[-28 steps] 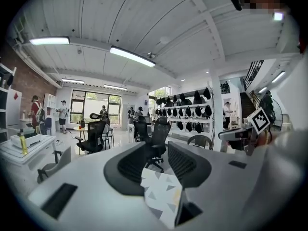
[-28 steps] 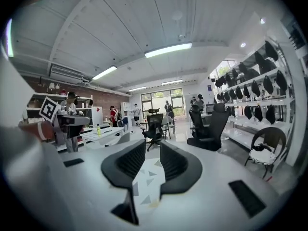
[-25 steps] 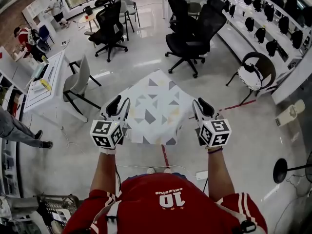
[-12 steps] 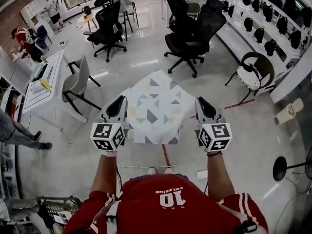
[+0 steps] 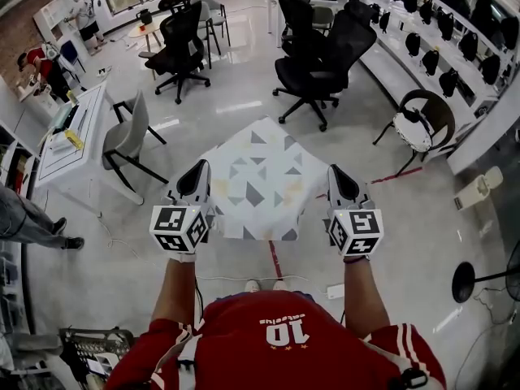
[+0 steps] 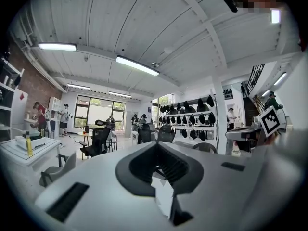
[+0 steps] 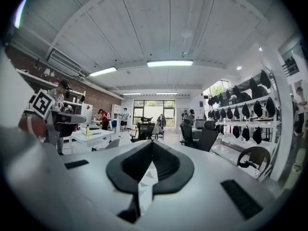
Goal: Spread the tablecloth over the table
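The cloth (image 5: pixel 258 177) lies flat and square between the two grippers, in front of the person, with its near corners at the jaws. The left gripper (image 5: pixel 197 171) has just been closing, and its jaws are now pressed together on a sliver of the cloth (image 6: pixel 161 196). The right gripper (image 5: pixel 340 175) pinches a patterned strip of the cloth (image 7: pixel 147 186) in the same way.

Both bites look thin and sit right at the edge. A hard pull outward or a quick flick could slip a corner free and drop that side. If one hand leads the other, the cloth would likely land skewed or hang unevenly.

The table itself does not show, because the cloth covers whatever is below it. The cloth probably rests on the tabletop already, though it could be held taut in the air. The overhang at the far edge, and how deep the cloth sits in either pair of jaws, cannot be made out.
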Available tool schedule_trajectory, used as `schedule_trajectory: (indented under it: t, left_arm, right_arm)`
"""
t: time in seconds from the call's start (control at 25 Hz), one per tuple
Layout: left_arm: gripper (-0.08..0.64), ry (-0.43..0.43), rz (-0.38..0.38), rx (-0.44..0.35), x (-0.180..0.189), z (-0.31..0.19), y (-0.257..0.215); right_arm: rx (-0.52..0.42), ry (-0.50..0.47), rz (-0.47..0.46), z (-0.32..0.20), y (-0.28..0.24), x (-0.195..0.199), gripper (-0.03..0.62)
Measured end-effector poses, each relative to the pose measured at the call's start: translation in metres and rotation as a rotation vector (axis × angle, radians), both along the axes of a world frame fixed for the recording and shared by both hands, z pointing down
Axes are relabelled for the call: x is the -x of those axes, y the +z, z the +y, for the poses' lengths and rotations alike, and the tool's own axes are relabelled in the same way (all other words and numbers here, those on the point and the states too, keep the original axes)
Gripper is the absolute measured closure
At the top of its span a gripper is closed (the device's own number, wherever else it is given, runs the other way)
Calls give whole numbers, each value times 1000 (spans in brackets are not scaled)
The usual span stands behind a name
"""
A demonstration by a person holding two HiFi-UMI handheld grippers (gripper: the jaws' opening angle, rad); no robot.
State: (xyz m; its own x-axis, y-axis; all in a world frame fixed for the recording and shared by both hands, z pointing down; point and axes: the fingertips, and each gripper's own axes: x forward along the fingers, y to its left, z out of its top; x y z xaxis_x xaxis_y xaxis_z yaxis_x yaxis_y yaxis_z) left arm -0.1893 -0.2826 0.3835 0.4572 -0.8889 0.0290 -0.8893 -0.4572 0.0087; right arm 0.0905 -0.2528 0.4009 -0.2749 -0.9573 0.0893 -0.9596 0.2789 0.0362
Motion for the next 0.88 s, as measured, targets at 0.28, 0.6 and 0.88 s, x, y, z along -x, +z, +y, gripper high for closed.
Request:
schedule_trajectory:
  t: [0.28,0.6,0.88]
  left_arm:
    - [549,-5,-1,-6,7,1,-2]
    - [549,-6,-4,4,10,-1,0]
    - [549,-7,-7,7,11,0,2]
  right_arm:
    - [-6,9,-6,2,-6,3,578]
    - [1,14,-11,3,-5,5,578]
    - [-4,22,-9,3,-6,4,578]
